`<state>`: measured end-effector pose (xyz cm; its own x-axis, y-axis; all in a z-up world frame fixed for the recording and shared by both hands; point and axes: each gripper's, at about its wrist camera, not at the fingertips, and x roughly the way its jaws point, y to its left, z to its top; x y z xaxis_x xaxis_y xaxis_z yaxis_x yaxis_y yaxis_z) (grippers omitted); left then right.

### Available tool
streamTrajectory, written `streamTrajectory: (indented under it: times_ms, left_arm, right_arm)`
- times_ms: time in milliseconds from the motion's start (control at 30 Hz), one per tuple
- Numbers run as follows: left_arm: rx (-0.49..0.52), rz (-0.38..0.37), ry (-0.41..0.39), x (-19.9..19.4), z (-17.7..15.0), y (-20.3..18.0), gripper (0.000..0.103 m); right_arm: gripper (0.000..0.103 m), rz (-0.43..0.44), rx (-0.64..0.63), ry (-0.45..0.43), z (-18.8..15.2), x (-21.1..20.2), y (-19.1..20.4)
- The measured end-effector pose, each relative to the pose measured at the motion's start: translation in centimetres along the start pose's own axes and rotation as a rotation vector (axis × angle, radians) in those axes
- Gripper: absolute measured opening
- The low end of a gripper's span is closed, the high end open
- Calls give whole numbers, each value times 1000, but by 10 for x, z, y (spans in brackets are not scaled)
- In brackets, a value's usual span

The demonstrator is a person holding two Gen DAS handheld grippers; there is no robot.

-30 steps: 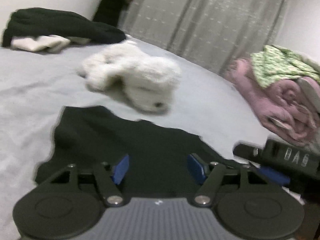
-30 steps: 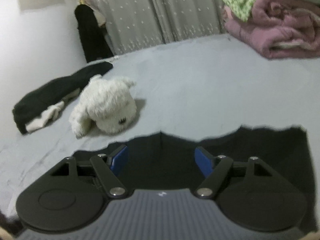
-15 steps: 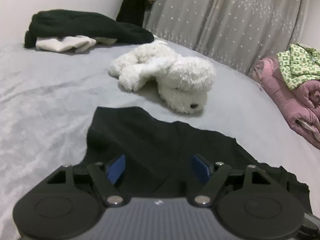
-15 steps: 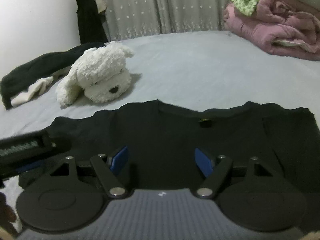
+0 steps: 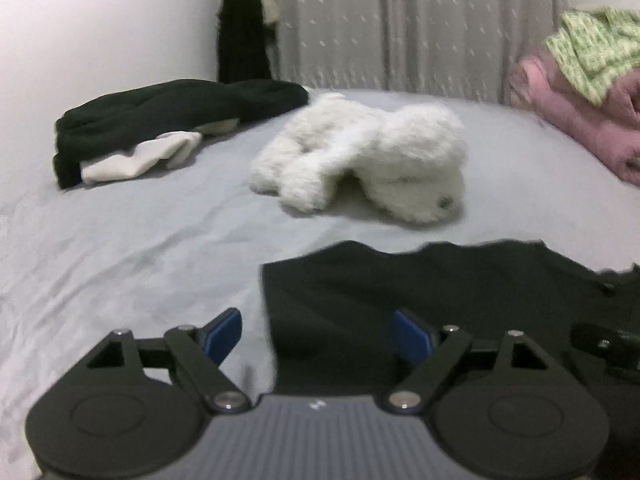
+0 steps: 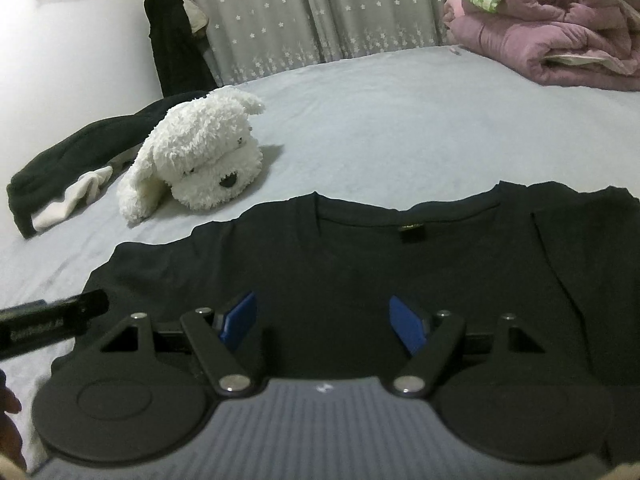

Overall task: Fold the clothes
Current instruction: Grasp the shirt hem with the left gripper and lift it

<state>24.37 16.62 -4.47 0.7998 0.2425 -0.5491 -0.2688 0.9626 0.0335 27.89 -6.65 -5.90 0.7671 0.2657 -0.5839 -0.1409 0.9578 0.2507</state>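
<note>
Black T-shirt [image 6: 360, 264] is lying flat at the bed's [image 6: 400, 120] near edge; you are holding left tongs [image 5: 318, 334] and right tongs [image 6: 322, 320] apart, gripping nothing, over it.

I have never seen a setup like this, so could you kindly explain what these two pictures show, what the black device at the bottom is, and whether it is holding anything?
No robot is here: a person carries a two-finger gripper in each hand, with a wide-angle camera on each looking forward along its fingers. One picture comes from the left gripper, the other from the right gripper. The black plates and blue-tipped fingers at the bottom are the grippers themselves. Both are open and hold nothing. They hover over a black T-shirt spread flat on a bed with a grey sheet, waiting to be folded. Further back lie a white plush dog, a dark garment with a white sock, and a pink quilt.
</note>
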Motion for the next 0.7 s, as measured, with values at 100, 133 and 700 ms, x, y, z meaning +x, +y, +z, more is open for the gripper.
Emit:
streamTrajectory:
  times_ms: [100, 133, 700]
  left_arm:
    - [-72, -22, 16, 12, 1, 16, 79]
    - [-96, -29, 21, 16, 2, 21, 79]
    - [-182, -181, -38, 16, -4, 28, 7]
  right_arm:
    - [77, -8, -9, -6, -1, 1, 3]
    - [77, -8, -14, -11, -2, 1, 5]
    - [78, -19, -69, -9, -6, 7, 16]
